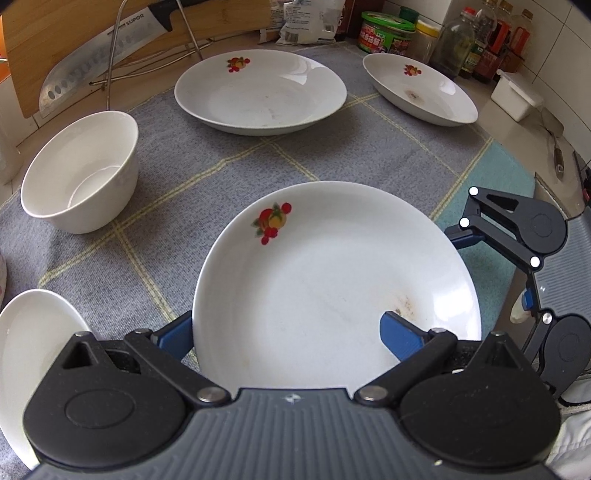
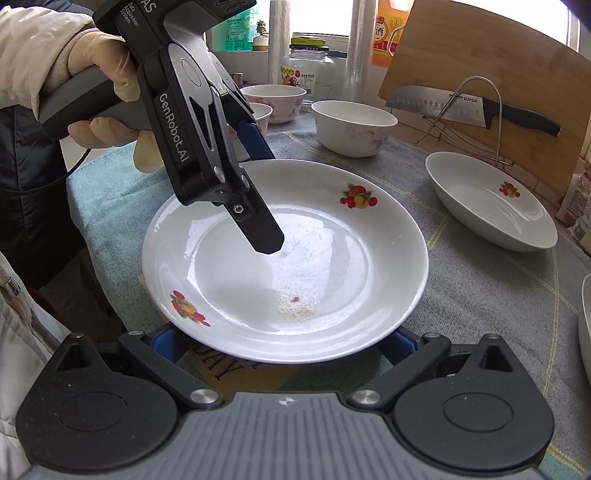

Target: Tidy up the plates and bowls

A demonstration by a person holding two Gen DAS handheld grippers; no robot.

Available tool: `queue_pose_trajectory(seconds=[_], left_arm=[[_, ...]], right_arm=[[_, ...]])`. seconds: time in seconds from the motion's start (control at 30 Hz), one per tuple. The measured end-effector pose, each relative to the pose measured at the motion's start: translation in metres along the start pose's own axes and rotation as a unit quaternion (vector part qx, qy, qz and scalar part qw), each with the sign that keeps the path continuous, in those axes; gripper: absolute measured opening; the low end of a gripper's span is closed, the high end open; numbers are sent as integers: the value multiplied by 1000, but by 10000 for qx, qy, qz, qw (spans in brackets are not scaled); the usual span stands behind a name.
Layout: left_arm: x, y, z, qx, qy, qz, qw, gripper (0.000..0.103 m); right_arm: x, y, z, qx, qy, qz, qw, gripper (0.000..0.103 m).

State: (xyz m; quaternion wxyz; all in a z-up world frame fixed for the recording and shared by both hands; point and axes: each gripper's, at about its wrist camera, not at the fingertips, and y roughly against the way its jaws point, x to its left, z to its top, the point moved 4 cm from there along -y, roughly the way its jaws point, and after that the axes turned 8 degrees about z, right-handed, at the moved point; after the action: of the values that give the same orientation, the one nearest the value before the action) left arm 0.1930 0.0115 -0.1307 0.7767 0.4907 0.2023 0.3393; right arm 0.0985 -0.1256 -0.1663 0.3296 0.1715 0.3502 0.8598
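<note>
A white plate point(image 1: 332, 280) with a red fruit print and brown specks lies on the checked cloth, nearest to me. My left gripper point(image 1: 290, 336) stands open astride its rim. The right blue pad point(image 1: 400, 334) rests inside the plate, and the left finger passes outside and under the rim. The right wrist view shows the same: one black fingertip point(image 2: 266, 236) is over the plate point(image 2: 332, 236), the other is behind its far edge. My right gripper point(image 2: 284, 345) is open at the near rim, with its fingertips hidden under the plate.
Two more fruit-print plates point(image 1: 258, 92) point(image 1: 421, 88) sit farther back. A white bowl point(image 1: 81, 170) stands at the left and another white dish point(image 1: 33, 350) at the lower left. Behind are a knife on a wire rack point(image 2: 476, 107), a cutting board, jars and bottles point(image 1: 388, 31). A gloved hand point(image 2: 99, 70) holds the left gripper.
</note>
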Motion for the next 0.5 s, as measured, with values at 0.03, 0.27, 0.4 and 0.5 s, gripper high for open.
queue_pose_trajectory(seconds=[0.03,0.27,0.4,0.5], left_arm=[[0,0,0,8,-3,-23,10000,101],[2,-5,8,177,-252,-188,9993,101],[0,-6,9,236,-361,-209,9989,100],[3,-5,10,249,-326,-262,9988,98]], right_arm=[[0,0,0,15,-25,2,10000,103],[1,-2,2,37,-108,-33,9999,103],[1,-3,3,84,-148,-66,9998,103],[1,-3,4,107,-203,-91,9997,103]])
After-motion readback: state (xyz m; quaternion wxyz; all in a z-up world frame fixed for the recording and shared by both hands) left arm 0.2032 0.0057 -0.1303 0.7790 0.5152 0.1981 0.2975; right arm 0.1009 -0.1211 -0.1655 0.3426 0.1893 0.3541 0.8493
